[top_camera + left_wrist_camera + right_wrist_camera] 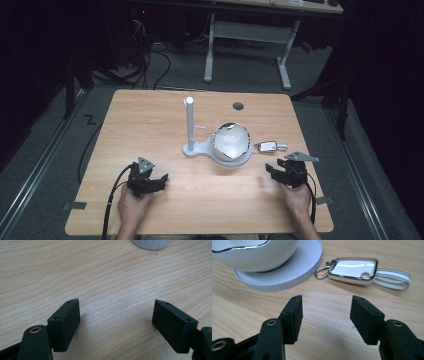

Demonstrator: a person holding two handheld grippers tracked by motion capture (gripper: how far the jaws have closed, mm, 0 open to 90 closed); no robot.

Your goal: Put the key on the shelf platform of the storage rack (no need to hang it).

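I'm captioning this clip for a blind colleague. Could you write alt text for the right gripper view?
The right tongs stand open and empty just above a wooden table, pointing at a white key fob with a chrome clip and white loop. To its left, a white bowl sits on a round white base.

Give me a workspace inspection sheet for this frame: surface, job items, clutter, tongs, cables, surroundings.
Surface: wooden table, with a round hole near the far edge.
Job's things: white key fob with a metal clip and loop strap, lying flat on the table just ahead of the right tongs; white bowl sitting on the round base of a white stand with an upright post.
Clutter: nothing seen.
Grippers: left tongs open, nothing between the jaws, over bare wood; right tongs open, nothing between the jaws, pointed toward the fob.
Cables: black cable trailing from the left tongs off the near edge.
Surroundings: dark room, grey floor, white desk frame behind the table.
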